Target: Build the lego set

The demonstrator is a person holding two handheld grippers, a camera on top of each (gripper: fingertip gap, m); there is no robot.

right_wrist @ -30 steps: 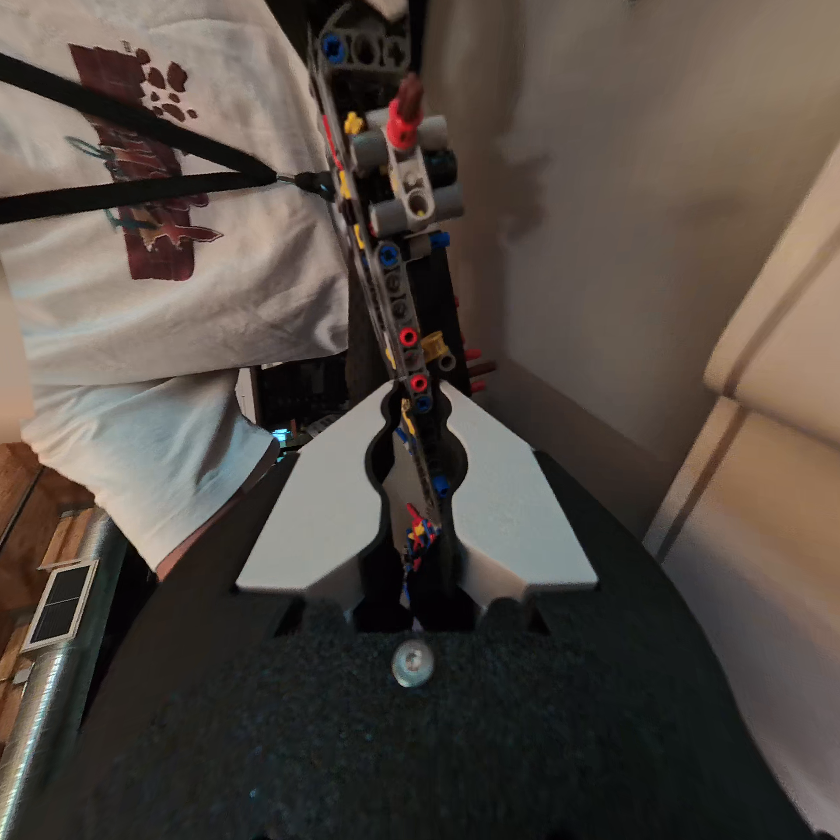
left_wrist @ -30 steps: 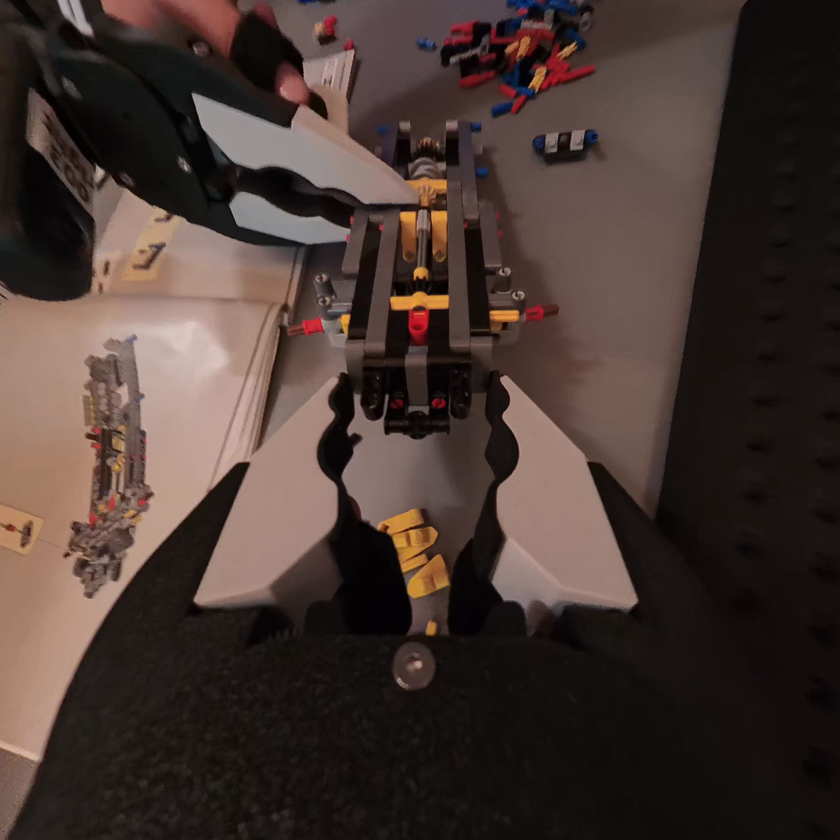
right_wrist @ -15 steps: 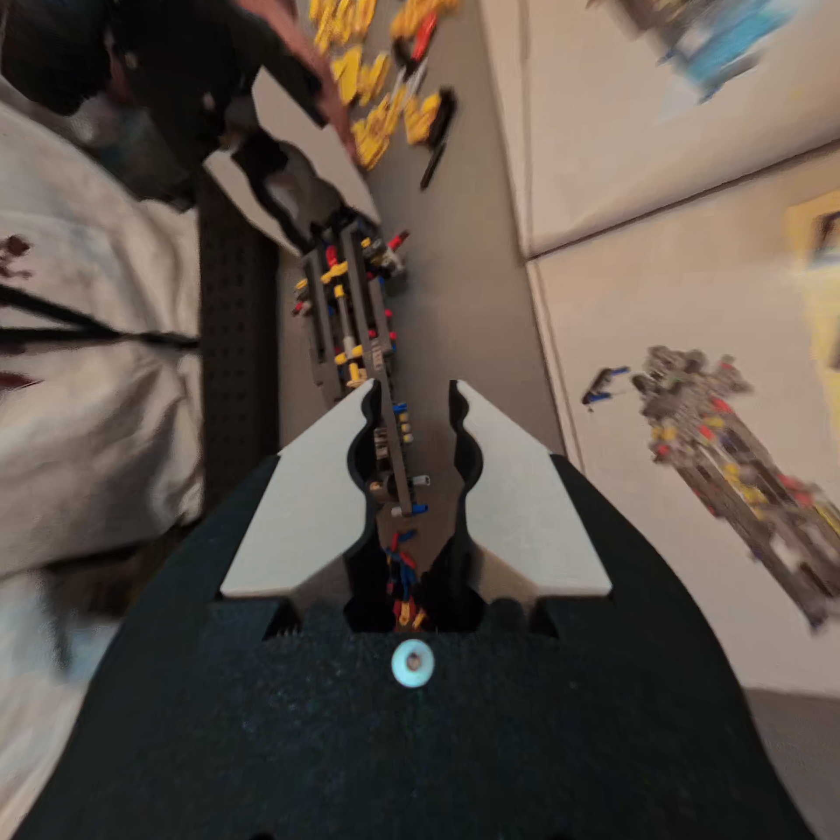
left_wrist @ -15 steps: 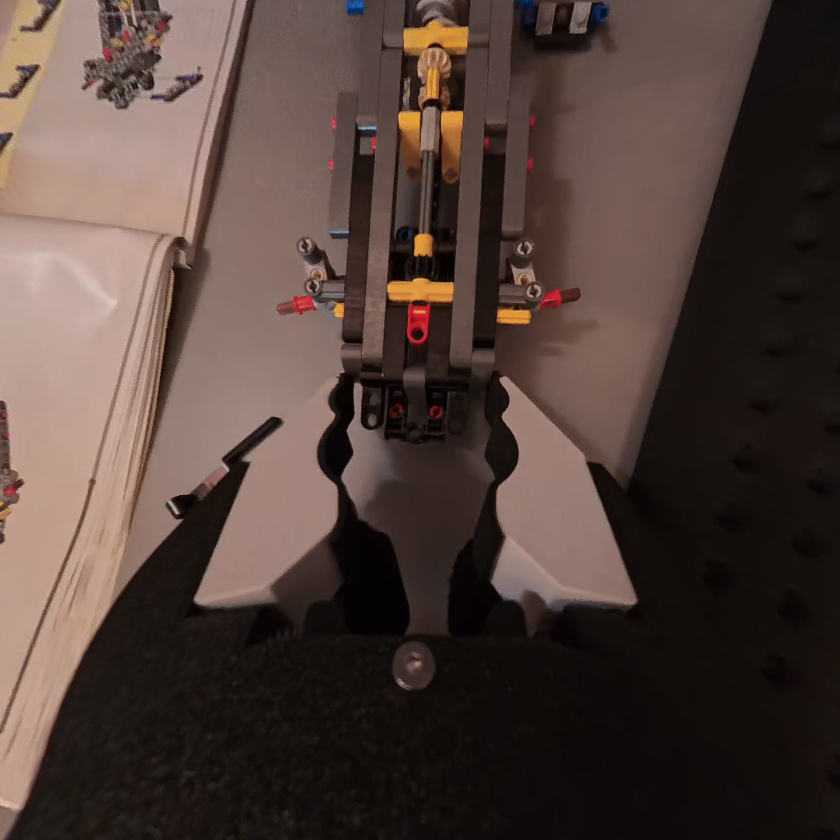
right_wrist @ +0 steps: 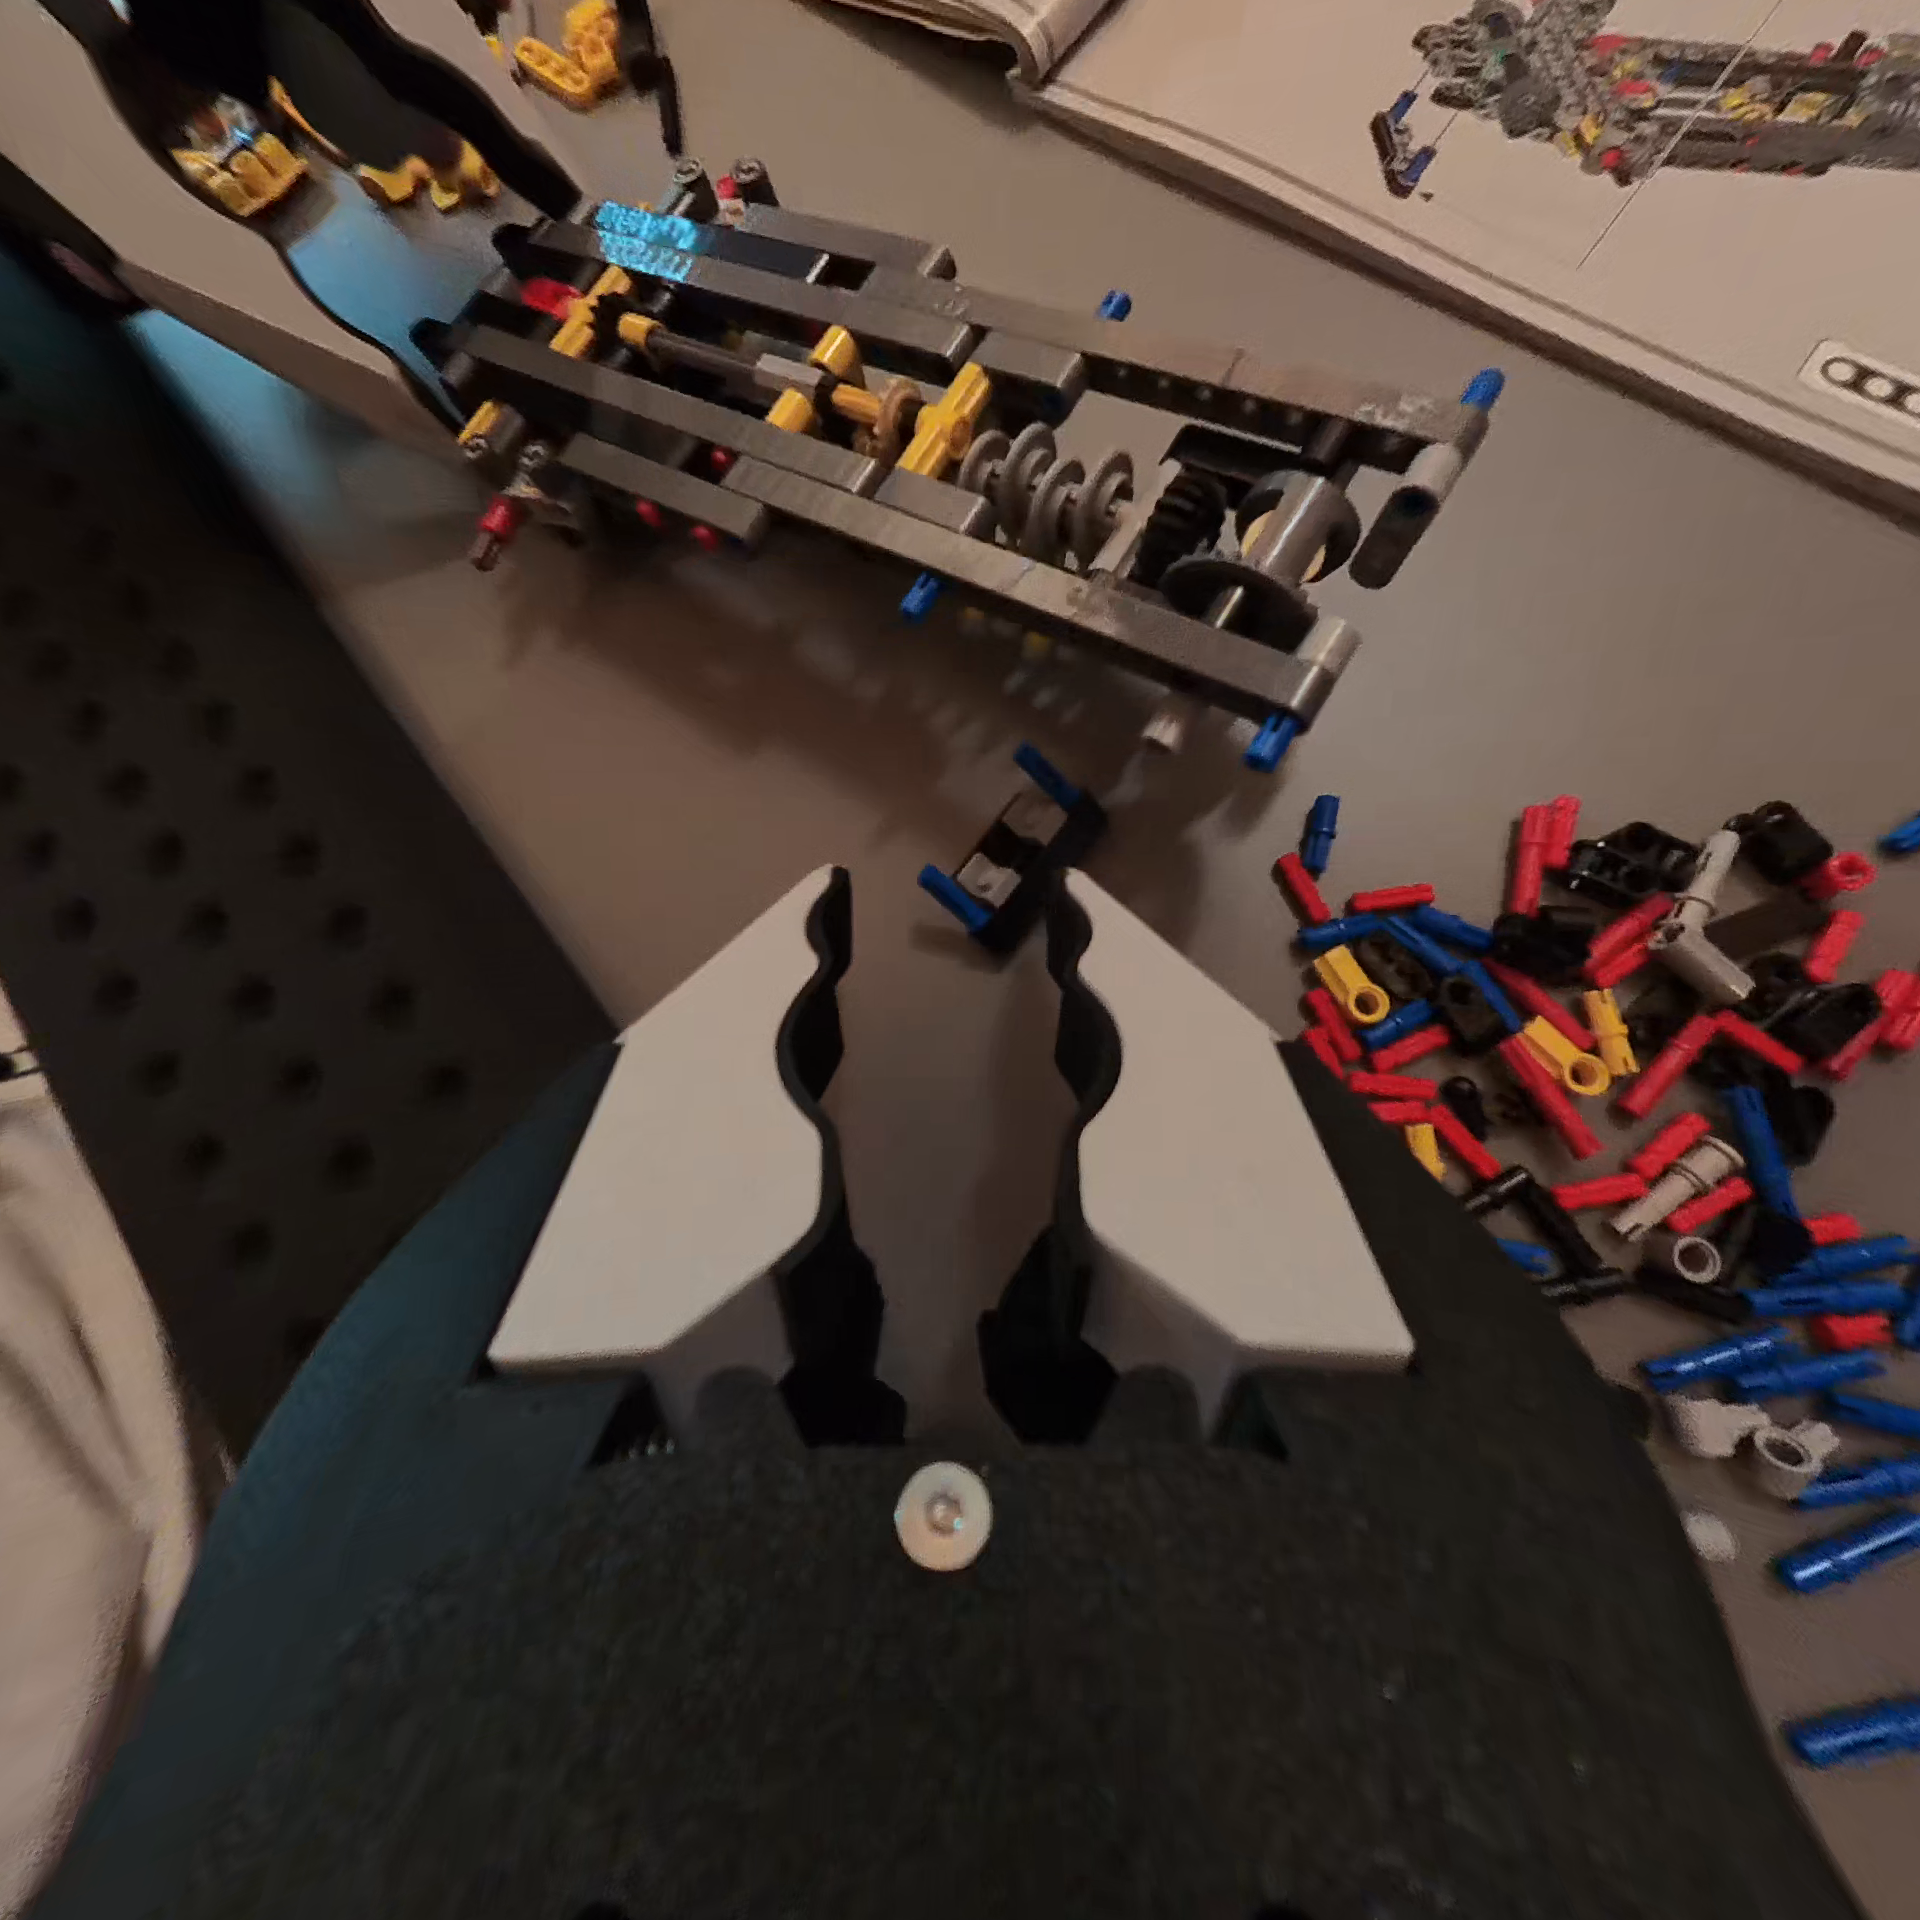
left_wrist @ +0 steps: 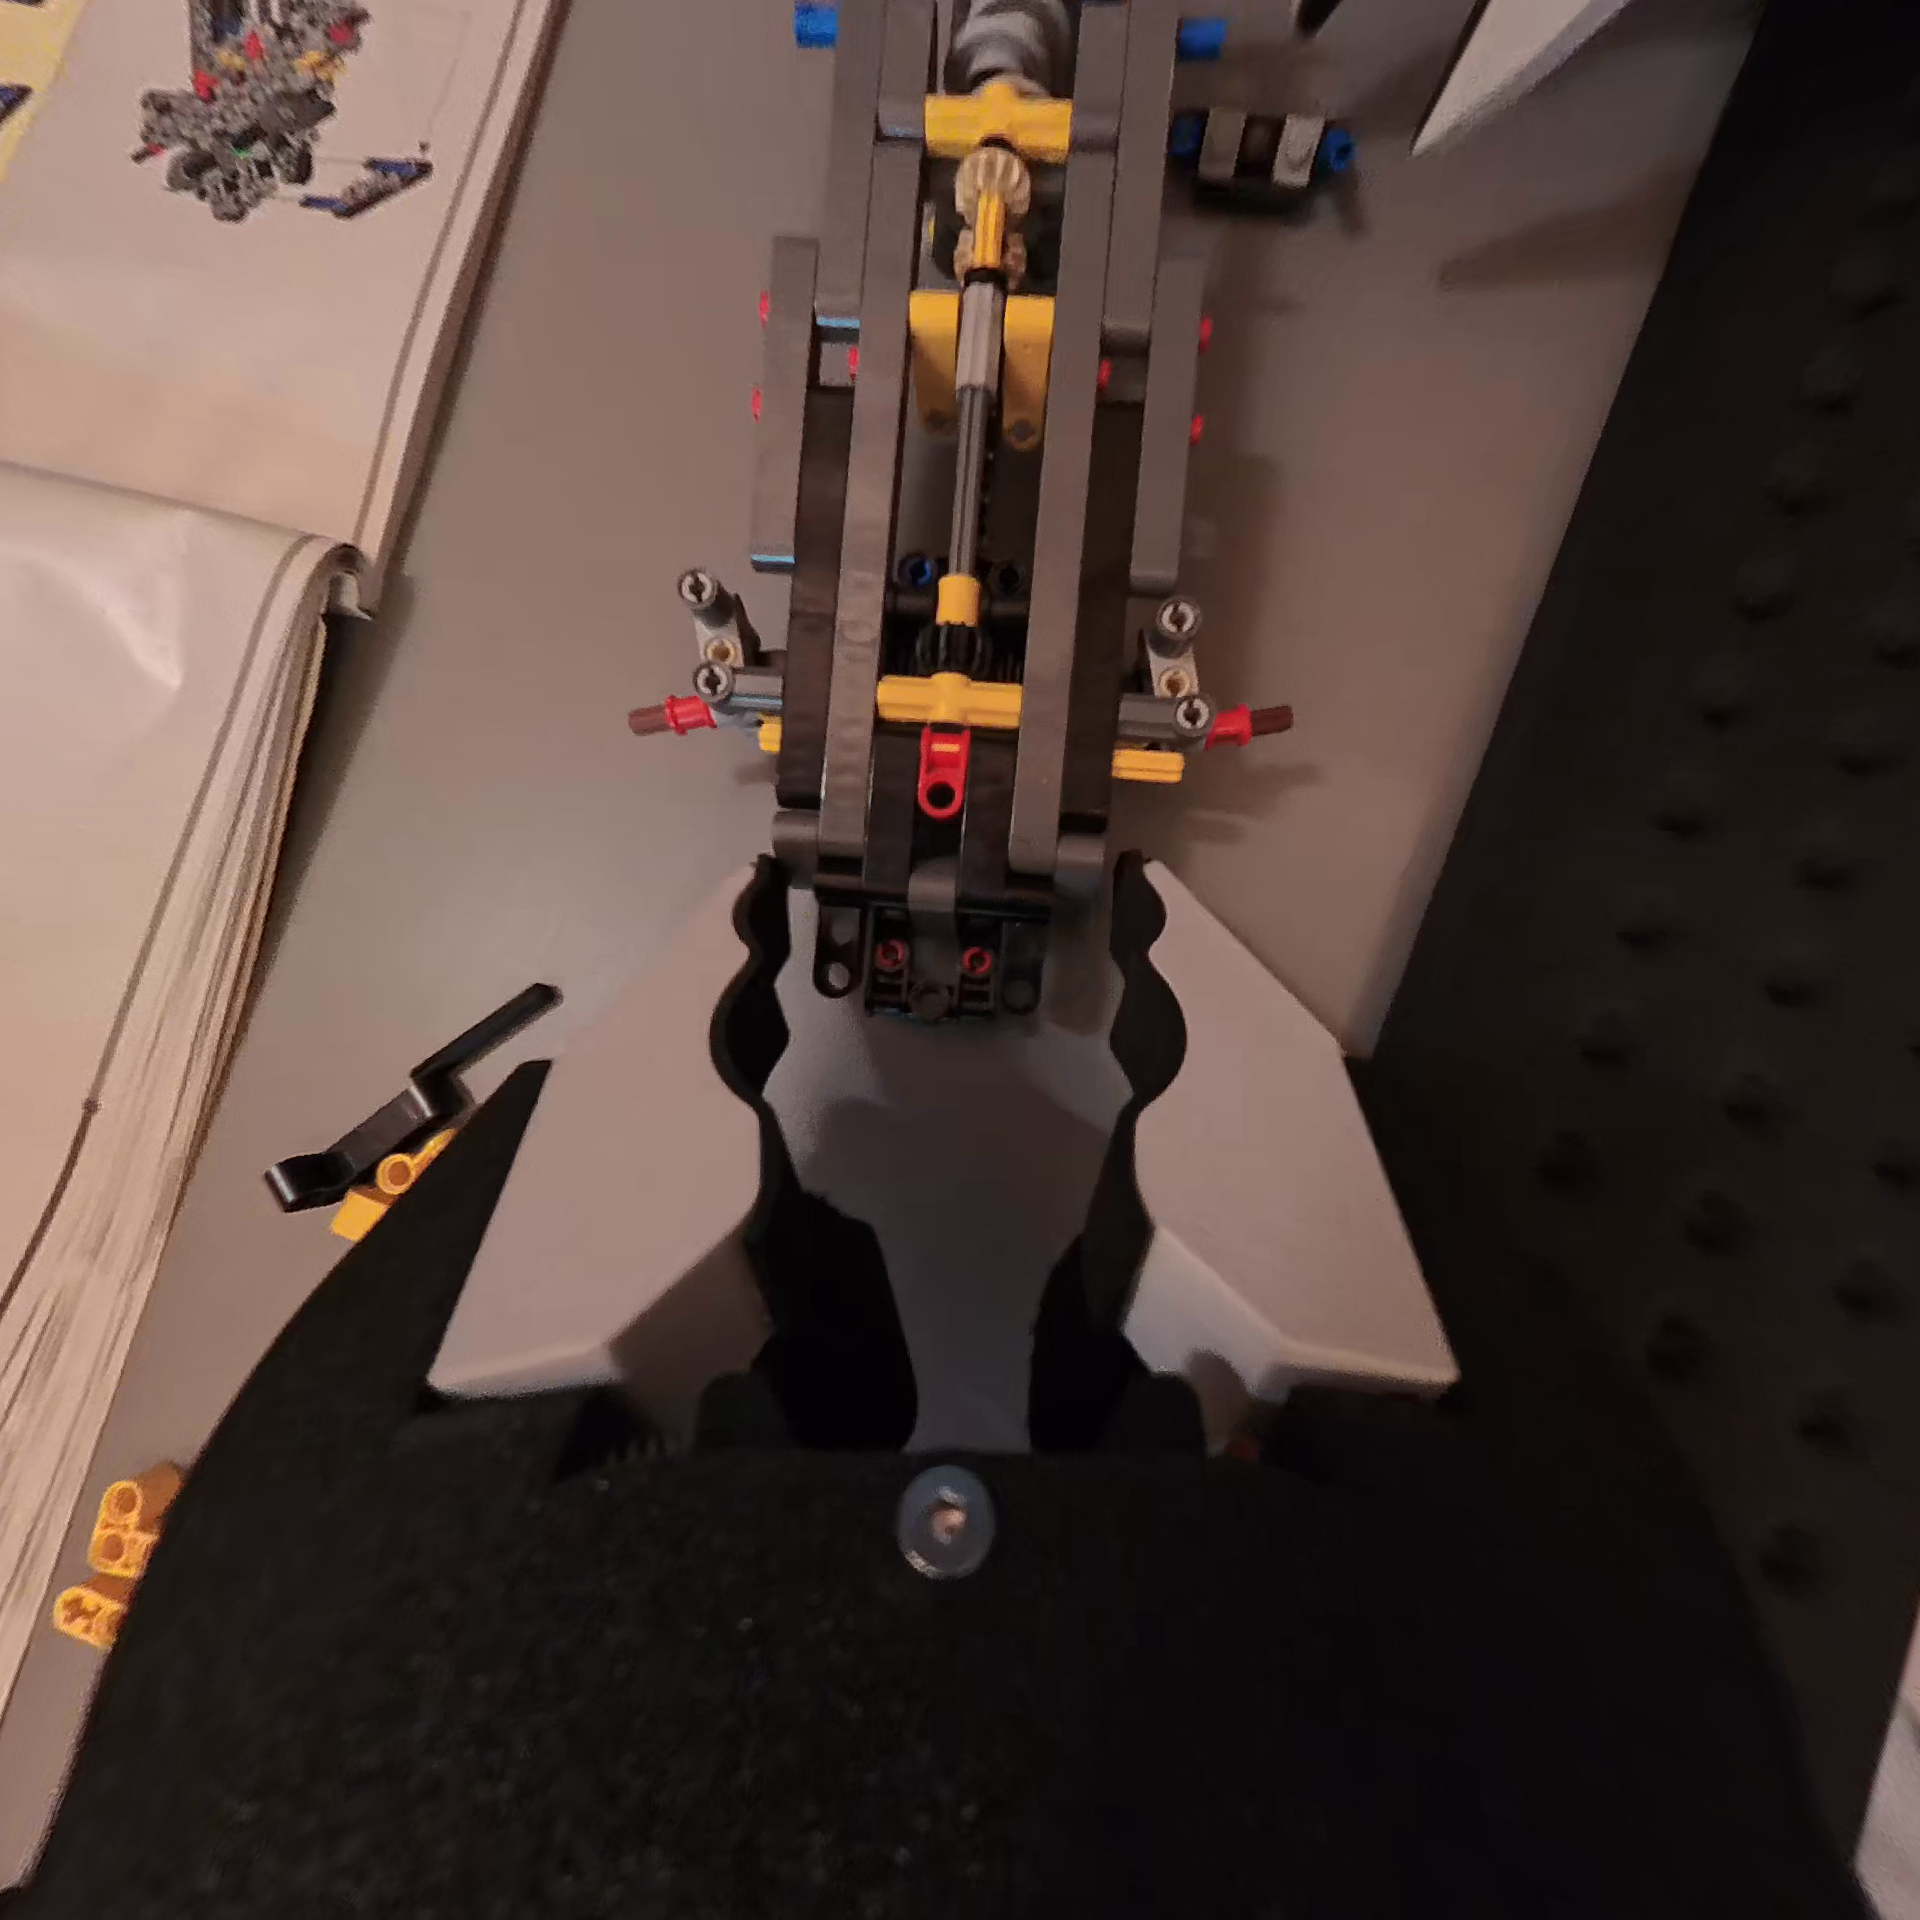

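Your left gripper [left_wrist: 943, 883] has its fingers spread wide at the near end of the long grey lego chassis [left_wrist: 956, 499]; the tips flank that end, though you cannot tell whether they touch it. That stance looks meant to steady the chassis flat on the bench [left_wrist: 1403, 520], lengthwise ahead of the fingers, with gears and yellow connectors facing up. Your right gripper [right_wrist: 951, 894] is empty, its fingers moderately apart, just short of a small black sub-assembly with blue pins [right_wrist: 1013, 862] lying at the tips, between them and the chassis side. The pile of loose red, blue and black pins [right_wrist: 1621, 1070] sits to the right of those fingers, within easy reach, and the open instruction booklet [right_wrist: 1558, 208] lies beyond the chassis. Picking up that small piece looks like the next step.
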